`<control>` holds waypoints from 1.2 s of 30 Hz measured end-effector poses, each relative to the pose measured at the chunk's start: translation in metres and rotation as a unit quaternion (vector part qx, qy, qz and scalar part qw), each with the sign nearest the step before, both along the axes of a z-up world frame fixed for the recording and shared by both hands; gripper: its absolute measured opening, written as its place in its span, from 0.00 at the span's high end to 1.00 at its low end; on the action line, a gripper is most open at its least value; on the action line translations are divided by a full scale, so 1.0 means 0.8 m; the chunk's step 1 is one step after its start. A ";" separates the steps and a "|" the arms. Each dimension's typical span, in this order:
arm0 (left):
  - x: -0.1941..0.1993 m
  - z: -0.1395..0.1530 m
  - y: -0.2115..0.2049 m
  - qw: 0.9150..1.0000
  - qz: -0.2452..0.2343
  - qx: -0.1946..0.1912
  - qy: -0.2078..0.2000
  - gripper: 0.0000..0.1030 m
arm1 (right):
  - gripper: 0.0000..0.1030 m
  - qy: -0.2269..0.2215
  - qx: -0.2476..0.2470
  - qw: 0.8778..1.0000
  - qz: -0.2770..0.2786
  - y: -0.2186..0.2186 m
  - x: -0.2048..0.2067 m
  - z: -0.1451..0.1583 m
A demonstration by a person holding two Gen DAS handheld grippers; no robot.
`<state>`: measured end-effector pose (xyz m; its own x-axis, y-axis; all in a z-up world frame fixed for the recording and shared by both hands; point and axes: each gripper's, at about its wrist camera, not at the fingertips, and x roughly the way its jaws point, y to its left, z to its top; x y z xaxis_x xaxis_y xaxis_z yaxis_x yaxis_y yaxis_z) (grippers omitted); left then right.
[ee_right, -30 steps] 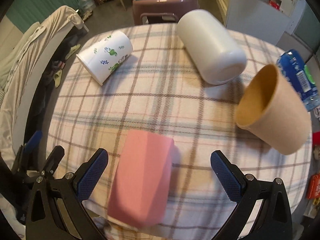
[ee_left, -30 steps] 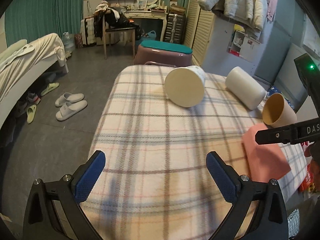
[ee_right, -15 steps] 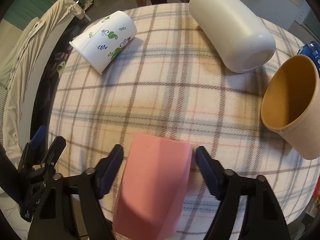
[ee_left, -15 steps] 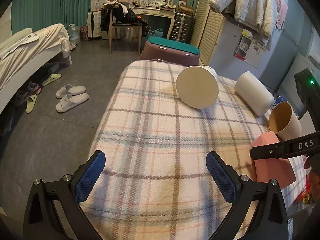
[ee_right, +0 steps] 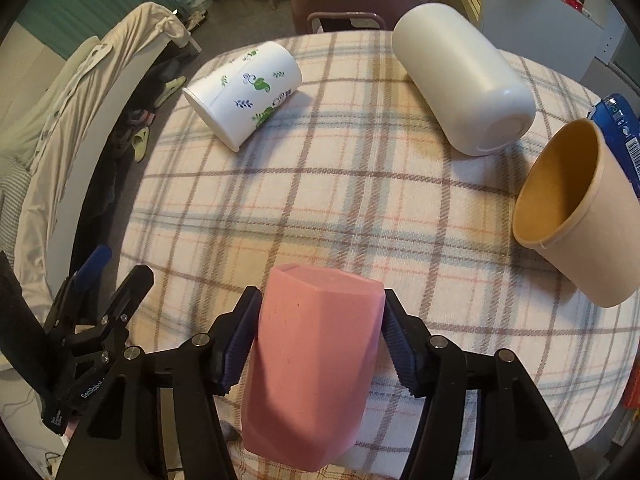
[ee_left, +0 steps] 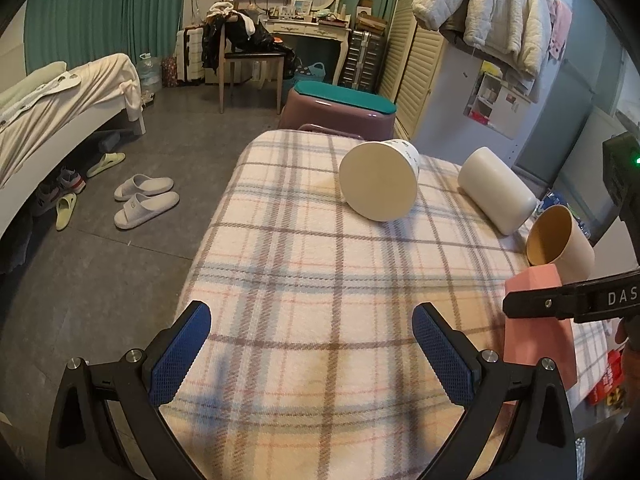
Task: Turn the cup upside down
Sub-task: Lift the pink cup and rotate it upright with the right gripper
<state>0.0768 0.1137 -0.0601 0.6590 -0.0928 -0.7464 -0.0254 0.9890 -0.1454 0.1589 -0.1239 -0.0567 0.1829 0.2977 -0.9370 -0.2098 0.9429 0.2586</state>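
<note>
While the left gripper [ee_left: 310,354] hangs over the checked surface [ee_left: 320,280] with its fingers wide, the right gripper [ee_right: 316,340] clamps the pink cup [ee_right: 312,372] between both fingers [ee_right: 240,336], near the surface's front edge.

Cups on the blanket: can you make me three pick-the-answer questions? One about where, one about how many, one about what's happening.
1. What lies nearest the tan cup?
A. white bottle
B. leafy cup
C. slippers

2. How many cups and bottles are on the blanket?
A. two
B. four
C. six

3. The right gripper is
A. wide open
B. shut on the pink cup
C. holding the tan cup

Answers: 1 A, the bottle's end lies beside it. 2 B, pink, tan, leafy, white. 3 B, both pads press its sides.
</note>
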 end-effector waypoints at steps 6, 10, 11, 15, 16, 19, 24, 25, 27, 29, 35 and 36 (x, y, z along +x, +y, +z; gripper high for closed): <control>-0.001 0.006 -0.005 1.000 0.001 0.001 -0.004 0.00 | 0.43 -0.067 0.000 0.998 0.006 -0.001 -0.006 0.029; 0.000 0.007 -0.010 1.000 -0.001 0.004 -0.005 0.00 | 0.45 -0.147 -0.015 0.989 0.009 0.000 -0.011 0.051; 0.001 0.007 -0.011 1.000 -0.001 0.004 -0.005 0.00 | 0.46 -0.164 -0.020 0.986 0.010 -0.001 -0.012 0.055; 0.003 0.005 -0.014 1.000 0.000 0.004 -0.003 0.00 | 0.46 -0.221 -0.036 0.975 0.013 0.002 -0.014 0.065; 0.004 0.004 -0.015 1.000 0.001 0.005 -0.001 0.00 | 0.46 -0.228 -0.038 0.973 0.013 0.004 -0.012 0.066; 0.008 0.001 -0.019 1.000 0.002 0.005 0.002 0.00 | 0.46 -0.243 -0.035 0.969 0.011 0.006 -0.005 0.067; 0.013 -0.002 -0.021 1.000 0.002 0.008 0.005 0.00 | 0.47 -0.252 -0.043 0.967 0.019 0.014 0.005 0.073; 0.013 -0.002 -0.021 1.000 0.002 0.007 0.005 0.00 | 0.47 -0.251 -0.048 0.967 0.025 0.020 0.006 0.071; 0.015 -0.003 -0.022 1.000 0.004 0.006 0.005 0.00 | 0.46 -0.250 -0.053 0.966 0.034 0.026 0.005 0.070; 0.018 -0.004 -0.022 1.000 0.006 0.003 0.005 0.00 | 0.47 -0.249 -0.060 0.966 0.044 0.034 0.005 0.067; 0.023 -0.007 -0.024 1.000 0.004 0.001 0.006 0.00 | 0.47 -0.241 -0.075 0.966 0.061 0.053 0.007 0.049; 0.023 -0.008 -0.024 1.000 0.004 0.001 0.007 0.00 | 0.47 -0.236 -0.072 0.967 0.063 0.055 0.008 0.046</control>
